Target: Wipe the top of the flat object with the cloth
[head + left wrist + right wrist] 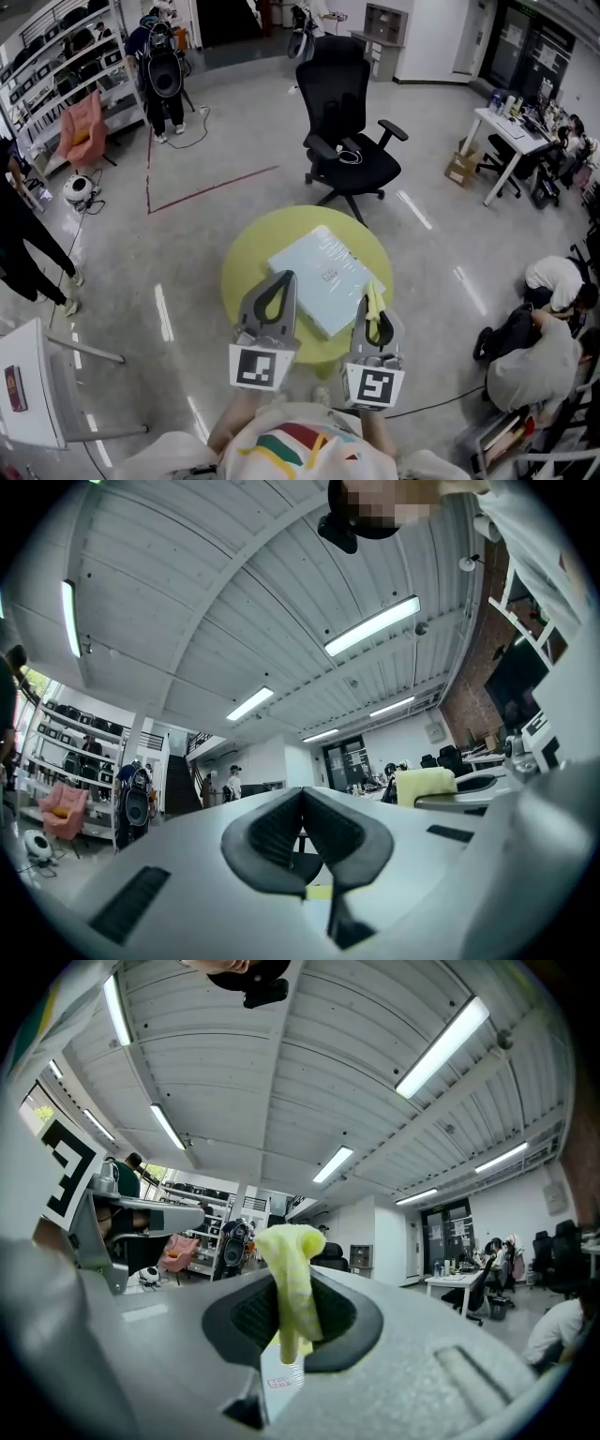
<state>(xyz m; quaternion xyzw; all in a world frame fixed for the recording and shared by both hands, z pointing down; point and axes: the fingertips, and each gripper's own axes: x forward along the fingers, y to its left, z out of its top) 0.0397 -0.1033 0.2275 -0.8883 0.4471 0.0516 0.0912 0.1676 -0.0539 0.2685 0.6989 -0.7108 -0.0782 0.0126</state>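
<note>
- Right hand-held gripper (pixel 291 1288) was clamped on cloth (pixel 287 1241) at flat object's (pixel 319 267) near edge, likely staged for wiping.
- Left hand-held gripper (pixel 302 796) was held closed, empty, left of flat object.

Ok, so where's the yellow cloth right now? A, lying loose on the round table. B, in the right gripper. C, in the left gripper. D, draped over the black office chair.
B: the right gripper has its jaws closed on the yellow cloth, which sticks up between them, while the left gripper has its jaws together with nothing in them.
</note>
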